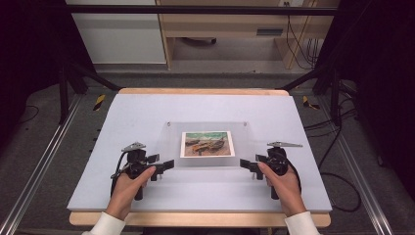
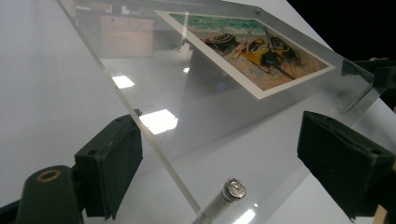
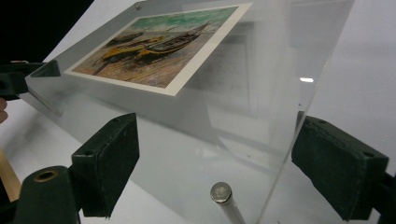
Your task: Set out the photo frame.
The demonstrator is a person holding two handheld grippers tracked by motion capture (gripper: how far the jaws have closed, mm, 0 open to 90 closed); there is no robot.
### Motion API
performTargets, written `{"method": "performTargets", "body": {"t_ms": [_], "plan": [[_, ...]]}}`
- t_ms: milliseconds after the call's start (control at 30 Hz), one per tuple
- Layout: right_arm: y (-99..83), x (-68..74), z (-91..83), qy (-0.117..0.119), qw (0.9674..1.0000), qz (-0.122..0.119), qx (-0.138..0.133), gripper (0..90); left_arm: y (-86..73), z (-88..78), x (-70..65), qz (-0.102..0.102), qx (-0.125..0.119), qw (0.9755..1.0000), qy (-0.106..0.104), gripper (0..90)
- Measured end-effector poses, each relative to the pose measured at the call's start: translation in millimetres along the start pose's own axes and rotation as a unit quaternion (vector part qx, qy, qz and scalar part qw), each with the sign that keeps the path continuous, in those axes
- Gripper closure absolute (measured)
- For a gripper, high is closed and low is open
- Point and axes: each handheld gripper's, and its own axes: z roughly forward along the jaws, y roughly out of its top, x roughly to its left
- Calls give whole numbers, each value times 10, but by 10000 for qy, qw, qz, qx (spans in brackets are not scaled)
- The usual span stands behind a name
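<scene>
A clear acrylic frame lies flat on the white table top, with a print of beached boats inside it. My left gripper points at its near left corner. In the left gripper view the jaws of the left gripper stand wide apart around that corner and its metal pin, with no pad pressing. My right gripper mirrors this at the near right corner. There the right gripper is open around the plate's corner and another metal pin.
The white top rests on a wooden board whose edge shows at the front. Metal rails run along both sides. Cables lie on the floor at the right. A wooden desk stands beyond the table.
</scene>
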Motion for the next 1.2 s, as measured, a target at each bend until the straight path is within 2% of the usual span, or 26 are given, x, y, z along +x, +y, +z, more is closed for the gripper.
{"method": "performTargets", "body": {"t_ms": [700,833,1033,1200], "plan": [[11,-12,73,111,9999,99,17,138,-1,21,26,1,-55,10000,-25,133],[15,-7,83,90,9999,134,9,145,-7,41,32,-83,-23,9998,-173,138],[22,-12,76,90,9999,143,17,165,17,38,34,-143,-12,9999,-40,173],[69,10,72,60,10000,39,-62,166,56,44,51,-187,-16,9998,-34,178]]}}
